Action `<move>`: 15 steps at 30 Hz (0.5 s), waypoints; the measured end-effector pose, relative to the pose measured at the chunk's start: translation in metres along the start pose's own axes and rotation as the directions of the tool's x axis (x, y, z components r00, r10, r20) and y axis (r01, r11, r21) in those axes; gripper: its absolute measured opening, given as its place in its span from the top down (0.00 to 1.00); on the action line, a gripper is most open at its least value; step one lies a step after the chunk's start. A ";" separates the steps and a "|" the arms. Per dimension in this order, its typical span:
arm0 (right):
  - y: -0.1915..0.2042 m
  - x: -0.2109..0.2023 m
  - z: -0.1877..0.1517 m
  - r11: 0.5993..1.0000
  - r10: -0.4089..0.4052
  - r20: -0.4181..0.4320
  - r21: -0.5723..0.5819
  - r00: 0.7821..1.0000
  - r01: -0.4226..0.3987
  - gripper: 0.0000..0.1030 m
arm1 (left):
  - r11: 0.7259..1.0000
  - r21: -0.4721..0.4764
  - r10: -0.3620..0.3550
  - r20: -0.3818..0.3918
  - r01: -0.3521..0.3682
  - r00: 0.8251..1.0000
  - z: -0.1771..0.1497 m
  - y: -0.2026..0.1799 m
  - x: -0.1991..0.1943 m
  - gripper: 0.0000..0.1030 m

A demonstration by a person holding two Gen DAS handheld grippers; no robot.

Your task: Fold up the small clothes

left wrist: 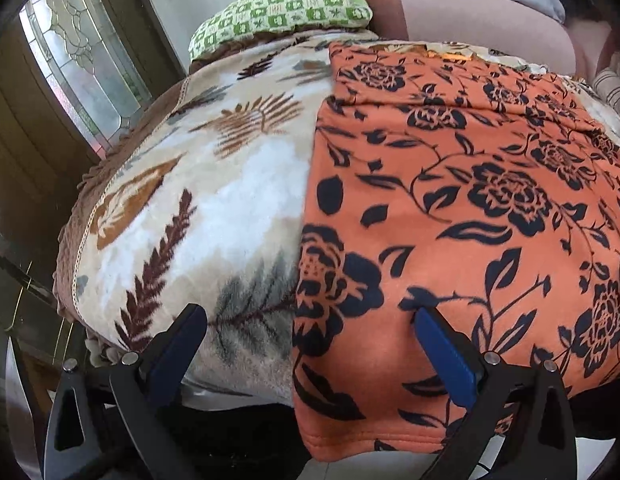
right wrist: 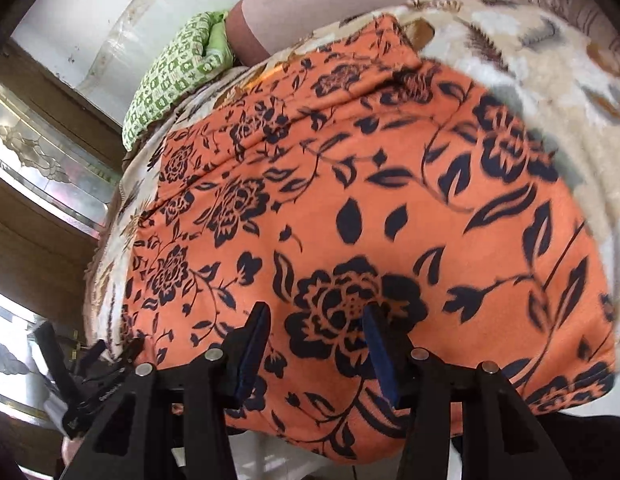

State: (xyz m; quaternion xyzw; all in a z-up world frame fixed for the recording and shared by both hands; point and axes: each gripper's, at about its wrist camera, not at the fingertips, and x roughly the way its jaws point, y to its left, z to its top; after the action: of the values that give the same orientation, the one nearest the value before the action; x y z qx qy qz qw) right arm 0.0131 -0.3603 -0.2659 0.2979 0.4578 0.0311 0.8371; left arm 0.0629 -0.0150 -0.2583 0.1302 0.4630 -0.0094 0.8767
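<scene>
An orange garment with black roses lies spread flat on a bed, its near hem hanging a little over the bed's front edge. My left gripper is open and empty, just above the garment's left near edge, one finger over the blanket, the other over the cloth. In the right wrist view the same garment fills the frame. My right gripper is open and empty, hovering over a large black rose near the near hem.
The bed is covered by a cream fleece blanket with brown leaves. A green checked pillow and a pink cushion lie at the far end. A wooden door with patterned glass stands to the left.
</scene>
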 end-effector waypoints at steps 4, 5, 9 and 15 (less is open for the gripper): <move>0.001 -0.018 0.010 0.999 0.035 0.054 0.002 0.998 -0.036 0.49 | 1.000 -0.011 -0.011 0.029 0.012 1.000 0.007 0.003 -0.009 0.00; 0.001 -0.021 0.012 0.999 0.039 0.063 0.003 0.997 -0.039 0.49 | 1.000 -0.010 -0.011 0.038 0.011 0.999 0.008 0.003 -0.012 0.00; 0.003 -0.034 0.013 0.999 0.047 0.084 0.001 0.995 -0.047 0.49 | 1.000 -0.013 -0.014 0.070 0.015 0.997 0.011 0.005 -0.025 0.00; -0.010 -0.064 0.018 1.000 0.022 0.120 0.009 0.993 -0.023 0.49 | 0.995 -0.048 -0.081 0.045 0.083 0.996 0.010 0.010 -0.035 0.00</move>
State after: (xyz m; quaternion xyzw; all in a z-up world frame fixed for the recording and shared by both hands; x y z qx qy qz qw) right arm -0.0124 -0.3977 -0.2162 0.3088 0.4036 0.0202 0.8610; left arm 0.0527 -0.0111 -0.2223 0.0888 0.4490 -0.0364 0.8883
